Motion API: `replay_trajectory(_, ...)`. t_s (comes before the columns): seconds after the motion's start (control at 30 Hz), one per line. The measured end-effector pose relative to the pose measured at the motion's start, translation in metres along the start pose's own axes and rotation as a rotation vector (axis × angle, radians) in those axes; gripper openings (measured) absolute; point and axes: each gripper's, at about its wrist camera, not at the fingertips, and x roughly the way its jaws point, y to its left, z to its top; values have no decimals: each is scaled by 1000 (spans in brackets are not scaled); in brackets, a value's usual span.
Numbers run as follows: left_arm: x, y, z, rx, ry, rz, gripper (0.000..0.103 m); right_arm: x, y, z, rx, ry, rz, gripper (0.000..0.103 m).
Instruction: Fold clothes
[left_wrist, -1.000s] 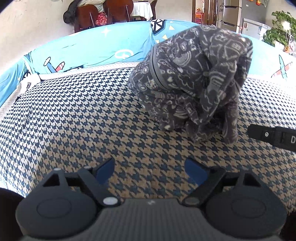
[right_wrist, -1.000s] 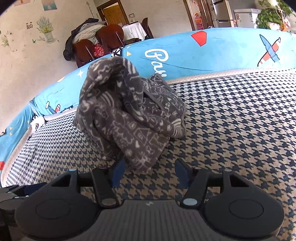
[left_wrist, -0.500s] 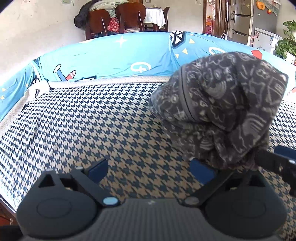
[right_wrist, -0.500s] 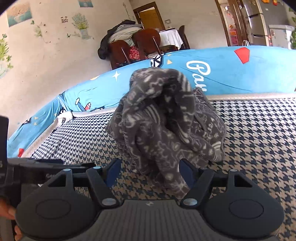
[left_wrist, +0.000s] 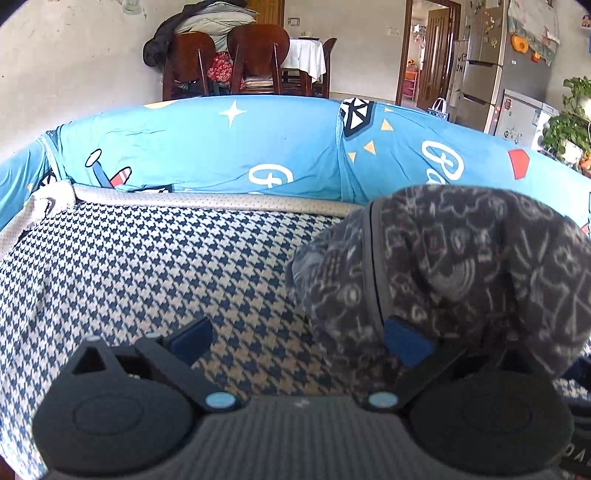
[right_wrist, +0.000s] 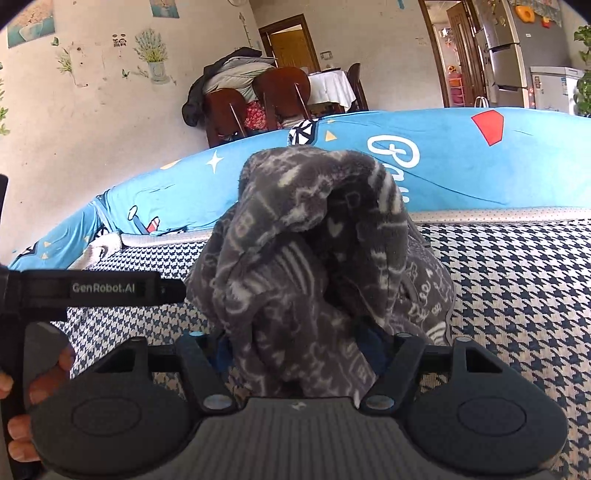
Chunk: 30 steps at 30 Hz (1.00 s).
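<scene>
A crumpled grey fleece garment (left_wrist: 454, 273) with pale doodle prints is heaped on the houndstooth sofa cover (left_wrist: 147, 273). My left gripper (left_wrist: 299, 341) is wide open at the heap's left side. Its right pad lies against the cloth's lower edge, and only cover shows between its fingers. In the right wrist view the same garment (right_wrist: 306, 236) rises straight ahead. A thick bunch of it fills the gap of my right gripper (right_wrist: 297, 350), whose jaws are closing, and the cloth narrows between the pads. The left gripper's body (right_wrist: 92, 288) reaches in from the left, held by a hand (right_wrist: 48, 376).
A bright blue printed backrest (left_wrist: 229, 147) runs along the far side of the seat. Behind it stand wooden chairs (left_wrist: 221, 59) piled with clothes, a table and a fridge (left_wrist: 484, 62). Bare houndstooth cover (right_wrist: 517, 280) lies to the right of the heap.
Both grippers have closed in on the garment. The left one's jaws have widened and its right pad has reached the cloth. The heap now sits between the right fingers instead of ahead of them.
</scene>
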Motion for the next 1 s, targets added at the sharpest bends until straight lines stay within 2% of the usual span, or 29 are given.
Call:
replay_trajectory(0.13,12,-3,10,-15,-16,-23,103,0,-6,2,9,-10,-60,35)
replay_trajectory(0.23,20,-3,8,-25,-13,-62,103,-6,-19,3,57,-21,-102,25)
replay_trajectory(0.4,29,0,4,-108,30,-132,103,-13,-46,2,161,-16,-193,23)
replay_trajectory(0.5,23,-3,5,-105,6,-154,103,-12,-57,-2,204,13,-234,23)
replay_trajectory(0.63,11,-8,6,-76,-60,-132,103,-9,-60,-7,204,54,-308,23)
replay_trajectory(0.7,8,-7,7,-75,-68,-146,103,-6,-67,-11,232,89,-329,23)
replay_trajectory(0.87,18,-3,4,-104,-23,-135,103,-4,-88,-21,317,165,-357,23)
replay_trajectory(1.0,30,-8,-1,-92,23,-140,103,-9,-89,-27,292,193,-344,23)
